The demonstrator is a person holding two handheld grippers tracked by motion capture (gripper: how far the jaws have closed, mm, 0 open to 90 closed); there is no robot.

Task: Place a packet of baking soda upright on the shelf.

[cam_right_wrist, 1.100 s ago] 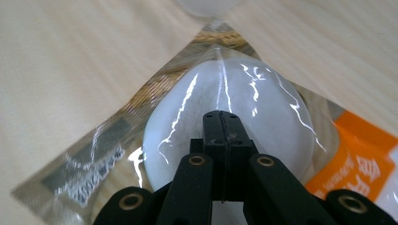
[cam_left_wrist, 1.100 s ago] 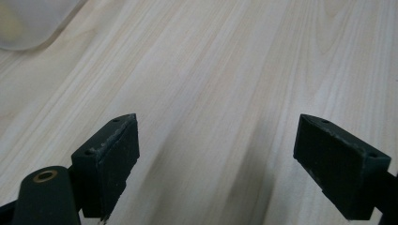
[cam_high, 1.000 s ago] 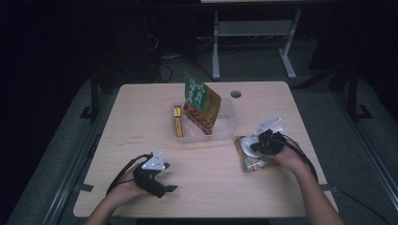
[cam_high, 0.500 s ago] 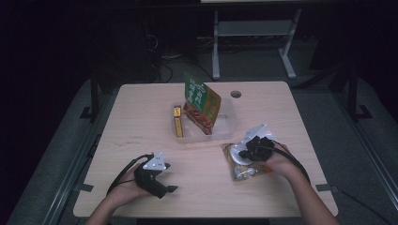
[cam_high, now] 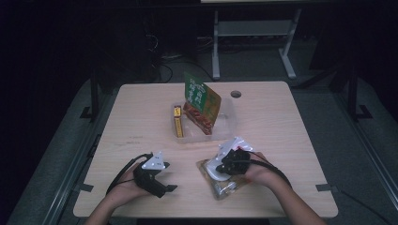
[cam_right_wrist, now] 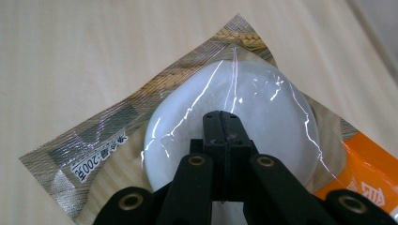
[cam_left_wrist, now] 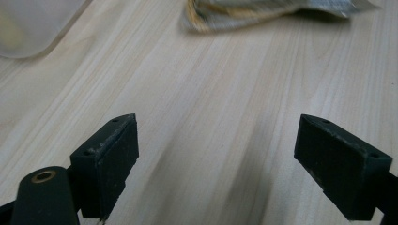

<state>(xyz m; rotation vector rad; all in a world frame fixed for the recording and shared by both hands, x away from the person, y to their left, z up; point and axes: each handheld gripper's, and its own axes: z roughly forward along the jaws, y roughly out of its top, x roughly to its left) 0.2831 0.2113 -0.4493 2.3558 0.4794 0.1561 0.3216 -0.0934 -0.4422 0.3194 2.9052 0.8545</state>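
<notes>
Resting on the desk: a flat clear-film packet with a white round cake inside, near the front edge, right of centre.
Packet detail: in the right gripper view the packet is being shown with a woven-straw print, an orange corner and a small white label.
Right claw: being held by the person's right hand, low over the packet; in its own view the right claw is being shown with jaws pressed together, tips over the white cake; whether film is being pinched cannot be told.
Left claw: being held by the left hand near the front-left of the desk, well apart from the packet; in its own view the left claw is being shown with jaws wide apart, nothing between them, bare wood below.
Desk: pale wood, with a round hole near the far edge.
Clear tray: being kept mid-desk, beyond the packet.
Green-and-red bag: being propped upright in the tray.
Yellow box: lying at the tray's left side.
</notes>
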